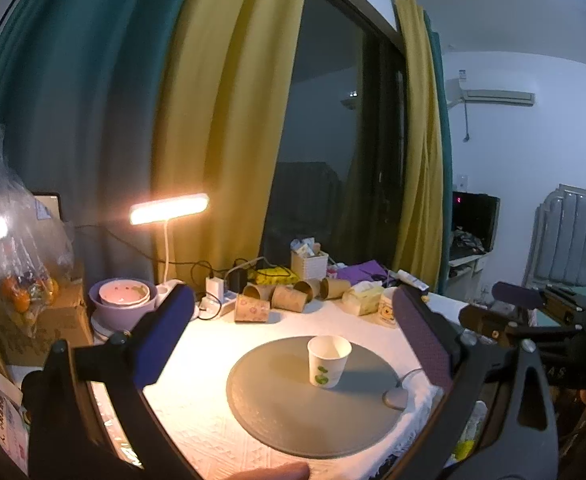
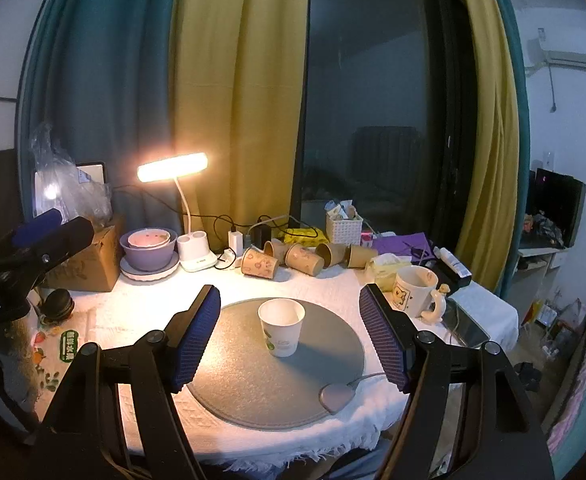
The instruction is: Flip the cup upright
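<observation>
A white paper cup [image 1: 328, 361] with a green print stands upright, mouth up, on a round grey mat [image 1: 285, 412]. It also shows in the right wrist view [image 2: 281, 327] on the same mat [image 2: 245, 384]. My left gripper [image 1: 293, 320] is open and empty, above and short of the cup. My right gripper [image 2: 289, 312] is open and empty, its blue pads [image 2: 197, 336] on either side of the cup but nearer the camera. The right gripper shows at the right edge of the left wrist view [image 1: 521, 304].
Several brown paper cups [image 2: 293, 258] lie on their sides at the back of the table. A lit desk lamp [image 2: 173, 168], stacked bowls [image 2: 149, 248], a cardboard box [image 2: 89, 264], a white mug [image 2: 415, 290] and a small grey puck [image 2: 336, 396] on a cable surround the mat.
</observation>
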Demonstrator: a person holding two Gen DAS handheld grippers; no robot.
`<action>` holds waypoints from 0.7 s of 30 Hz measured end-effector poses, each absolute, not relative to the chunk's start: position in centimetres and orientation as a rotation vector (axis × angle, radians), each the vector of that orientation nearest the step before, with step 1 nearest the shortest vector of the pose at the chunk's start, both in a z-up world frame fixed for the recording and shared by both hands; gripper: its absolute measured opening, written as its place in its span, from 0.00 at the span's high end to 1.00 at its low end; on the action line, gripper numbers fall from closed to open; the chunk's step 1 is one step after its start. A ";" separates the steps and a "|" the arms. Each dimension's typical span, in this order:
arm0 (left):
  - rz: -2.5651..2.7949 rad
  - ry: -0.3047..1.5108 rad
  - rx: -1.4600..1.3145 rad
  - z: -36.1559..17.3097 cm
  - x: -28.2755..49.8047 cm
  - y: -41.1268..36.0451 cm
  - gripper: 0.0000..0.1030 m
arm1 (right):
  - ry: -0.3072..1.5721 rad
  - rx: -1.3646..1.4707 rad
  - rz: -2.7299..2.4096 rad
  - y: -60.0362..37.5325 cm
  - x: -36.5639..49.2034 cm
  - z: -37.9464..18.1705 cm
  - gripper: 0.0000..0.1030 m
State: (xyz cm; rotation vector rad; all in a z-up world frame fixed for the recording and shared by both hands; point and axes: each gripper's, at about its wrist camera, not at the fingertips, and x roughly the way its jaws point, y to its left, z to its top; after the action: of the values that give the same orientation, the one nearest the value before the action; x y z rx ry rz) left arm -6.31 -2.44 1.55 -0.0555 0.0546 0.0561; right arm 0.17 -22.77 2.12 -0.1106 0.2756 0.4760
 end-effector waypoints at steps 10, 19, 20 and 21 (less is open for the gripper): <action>0.054 0.070 -0.061 1.5 -6.3 -2.7 0.03 | 0.295 -0.106 0.479 -22.6 0.3 2.0 0.27; 0.053 0.076 -0.063 1.4 -6.2 -2.9 0.03 | 0.296 -0.106 0.478 -22.5 0.3 2.0 0.27; 0.054 0.076 -0.064 1.4 -6.2 -2.9 0.03 | 0.295 -0.106 0.478 -22.5 0.2 1.9 0.27; 0.053 0.076 -0.064 1.4 -6.2 -2.9 0.03 | 0.295 -0.106 0.477 -22.5 0.3 1.9 0.27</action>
State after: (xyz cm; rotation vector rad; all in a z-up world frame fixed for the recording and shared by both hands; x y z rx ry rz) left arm -6.20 -2.92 1.38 -0.0636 0.0760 0.0531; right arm 0.27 -22.53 1.94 -0.1058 0.2952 0.4775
